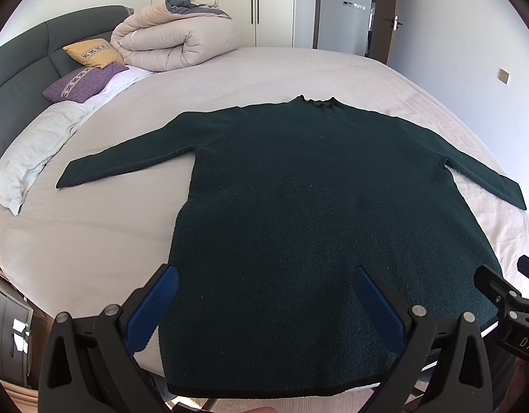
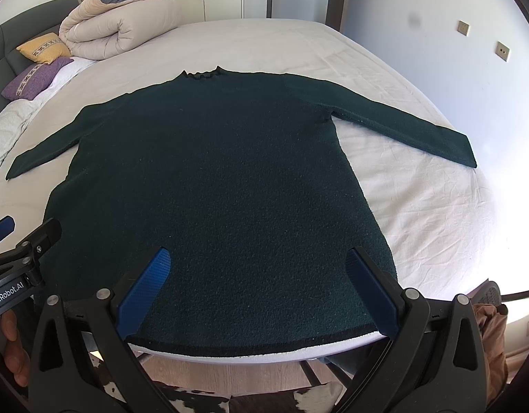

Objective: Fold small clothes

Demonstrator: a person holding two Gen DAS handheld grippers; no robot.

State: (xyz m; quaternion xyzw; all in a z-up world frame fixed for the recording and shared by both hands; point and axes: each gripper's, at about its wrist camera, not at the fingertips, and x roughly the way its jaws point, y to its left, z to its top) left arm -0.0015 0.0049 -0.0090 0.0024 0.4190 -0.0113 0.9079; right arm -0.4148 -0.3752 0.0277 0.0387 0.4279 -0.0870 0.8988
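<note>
A dark green long-sleeved sweater [image 1: 316,206] lies flat on the bed, collar away from me, both sleeves spread out, hem at the near edge. It also shows in the right wrist view [image 2: 213,179]. My left gripper [image 1: 264,309] is open and empty, hovering over the hem's left part. My right gripper [image 2: 257,289] is open and empty, hovering over the hem's right part. The right gripper shows at the right edge of the left wrist view [image 1: 505,296], and the left gripper at the left edge of the right wrist view [image 2: 20,237].
The bed [image 1: 264,72] has a pale sheet. A rolled beige duvet [image 1: 175,41], a yellow pillow [image 1: 94,53] and a purple pillow [image 1: 82,82] lie at the far left by the dark headboard [image 1: 20,72]. Wardrobes and a door stand behind.
</note>
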